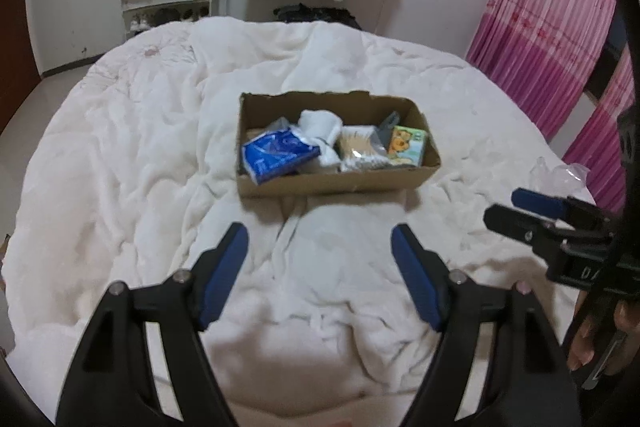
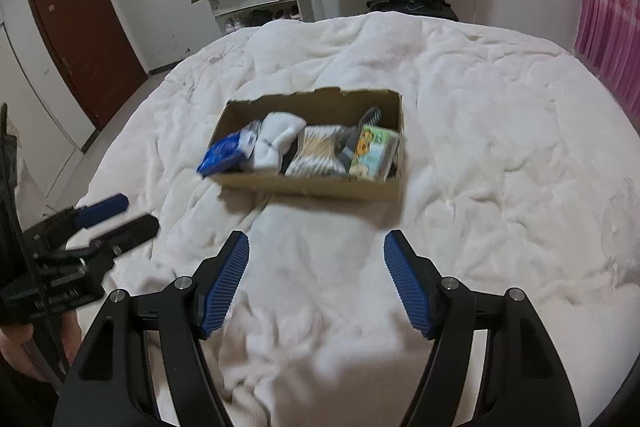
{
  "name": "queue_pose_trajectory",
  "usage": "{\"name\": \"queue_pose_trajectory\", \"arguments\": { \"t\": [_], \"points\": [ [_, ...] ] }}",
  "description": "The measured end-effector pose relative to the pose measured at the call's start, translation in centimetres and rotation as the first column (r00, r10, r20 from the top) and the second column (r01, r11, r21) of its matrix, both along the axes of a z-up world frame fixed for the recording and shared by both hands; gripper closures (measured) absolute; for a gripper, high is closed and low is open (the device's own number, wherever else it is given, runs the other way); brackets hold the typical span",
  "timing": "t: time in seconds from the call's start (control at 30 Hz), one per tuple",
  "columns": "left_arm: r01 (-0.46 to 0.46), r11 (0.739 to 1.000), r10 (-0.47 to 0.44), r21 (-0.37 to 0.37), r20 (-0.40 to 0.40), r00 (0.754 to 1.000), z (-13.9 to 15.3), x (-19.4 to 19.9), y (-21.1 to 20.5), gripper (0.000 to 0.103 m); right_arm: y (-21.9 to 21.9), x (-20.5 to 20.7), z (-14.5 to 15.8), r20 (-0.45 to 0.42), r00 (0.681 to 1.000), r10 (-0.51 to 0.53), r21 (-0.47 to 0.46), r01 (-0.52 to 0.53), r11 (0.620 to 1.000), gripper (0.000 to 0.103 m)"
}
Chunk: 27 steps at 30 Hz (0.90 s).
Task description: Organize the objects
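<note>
Both views, over the bed (image 1: 140, 147). Our left gripper (image 1: 320, 267) and right gripper (image 2: 316, 275) both stand released, blue pads apart, with nothing between them but white quilt. Each is seen at the edge of the other's view, level with it and to its side.

The box (image 1: 332, 183) lies straight ahead of both grippers and beyond their fingertips, apart from them, resting on the quilt. It is an open, shallow cardboard tray with a ragged far rim. Inside, from the left gripper's left to right: a blue pack (image 1: 280, 155) tilted against the left wall and reaching up to the rim; a white roll (image 1: 322, 133), probably socks, though blur leaves this uncertain; a bundle of swabs (image 1: 360, 151); a grey tool (image 1: 388, 131) standing on end; and a small green carton (image 1: 408, 147) against the right wall. A crumpled clear wrapper (image 1: 560, 175) lies on the quilt, ahead of the right gripper.

Handling, as we judge it: the box looks light, and its thin walls would flex under a hard pinch, so we would take it by the two short end walls, one gripper each, or by the near long wall low down. The soft bedding gives no firm support, so pressing down would tip it. The pack is soft and slippery; grip its middle. The wrapper is feather-light and would crush.
</note>
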<state>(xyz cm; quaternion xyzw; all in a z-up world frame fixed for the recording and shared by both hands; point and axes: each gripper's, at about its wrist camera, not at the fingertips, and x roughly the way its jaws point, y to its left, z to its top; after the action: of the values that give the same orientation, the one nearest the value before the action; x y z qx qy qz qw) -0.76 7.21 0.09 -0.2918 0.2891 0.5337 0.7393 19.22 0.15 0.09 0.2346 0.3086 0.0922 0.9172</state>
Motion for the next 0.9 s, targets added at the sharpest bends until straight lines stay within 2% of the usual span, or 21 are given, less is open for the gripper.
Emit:
{"name": "queue_pose_trajectory", "arguments": {
  "t": [0.23, 0.47, 0.9],
  "points": [
    [0.003, 1.000, -0.003, 0.027, 0.005, 1.000, 1.2, 0.1, -3.7, 0.027, 0.6, -3.4, -0.5, -0.003, 1.000, -0.021, -0.002, 0.021, 1.000, 0.030],
    [0.004, 1.000, -0.004, 0.004, -0.010, 1.000, 0.0, 0.9, -6.5, 0.024, 1.7, -5.3, -1.4, -0.013, 1.000, -0.023, -0.041, 0.023, 0.999, 0.030],
    [-0.008, 1.000, 0.008, 0.015, -0.025, 1.000, 0.3, 1.0, -7.1, 0.024, 2.0, -5.8, -1.7, -0.005, 1.000, -0.023, -0.042, 0.023, 0.999, 0.030]
  ]
}}
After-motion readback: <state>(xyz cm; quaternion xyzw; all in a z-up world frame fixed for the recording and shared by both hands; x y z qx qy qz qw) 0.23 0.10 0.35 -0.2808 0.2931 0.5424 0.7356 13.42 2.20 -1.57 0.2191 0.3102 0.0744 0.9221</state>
